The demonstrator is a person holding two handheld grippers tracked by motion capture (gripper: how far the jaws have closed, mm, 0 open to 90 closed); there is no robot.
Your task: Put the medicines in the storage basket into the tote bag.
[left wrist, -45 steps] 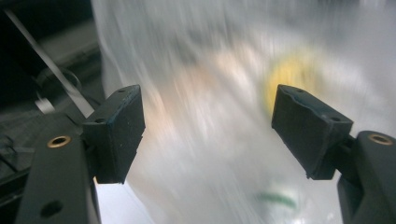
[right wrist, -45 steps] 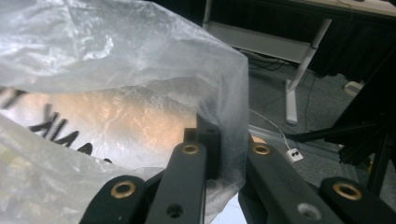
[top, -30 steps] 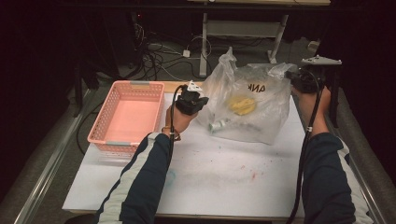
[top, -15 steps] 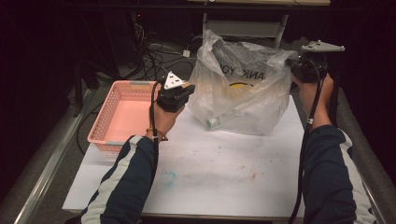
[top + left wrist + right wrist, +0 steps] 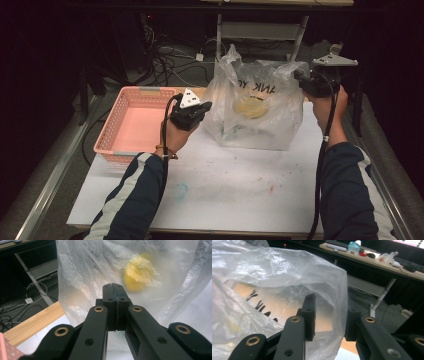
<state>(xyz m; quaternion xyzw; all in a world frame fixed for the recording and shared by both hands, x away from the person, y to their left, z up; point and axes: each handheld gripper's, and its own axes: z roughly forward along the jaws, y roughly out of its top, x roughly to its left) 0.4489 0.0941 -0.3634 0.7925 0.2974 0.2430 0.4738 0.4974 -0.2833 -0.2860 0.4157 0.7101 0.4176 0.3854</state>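
Slack is the main worry here. Low in the high view, two sleeves reach up the white surface (image 5: 235,190) toward a clear bag (image 5: 257,112) standing at centre frame, just right of a pink basket (image 5: 132,125). The left gripper (image 5: 197,111) sits at the bag's left edge; in the left gripper view its fingers (image 5: 110,305) are pressed together, and a fold of film seems pinched between them, though I cannot be sure how much. If that pinch is thin, any further pull could slide the film out.

The right gripper (image 5: 305,80) is at the bag's upper right corner. In the right gripper view its fingers (image 5: 310,315) stand partly apart, having just been opening, with the bag's rim (image 5: 337,290) draped between them and not clearly squeezed. That side looks likely to drop, judging from the gap.

Should it fall, the bag would sag toward the left hand and the yellow thing (image 5: 249,106) inside, plus a small item low in the bag, could roll or spill toward the far edge. Behind lie floor cables (image 5: 170,62), an awkward place for anything to land.
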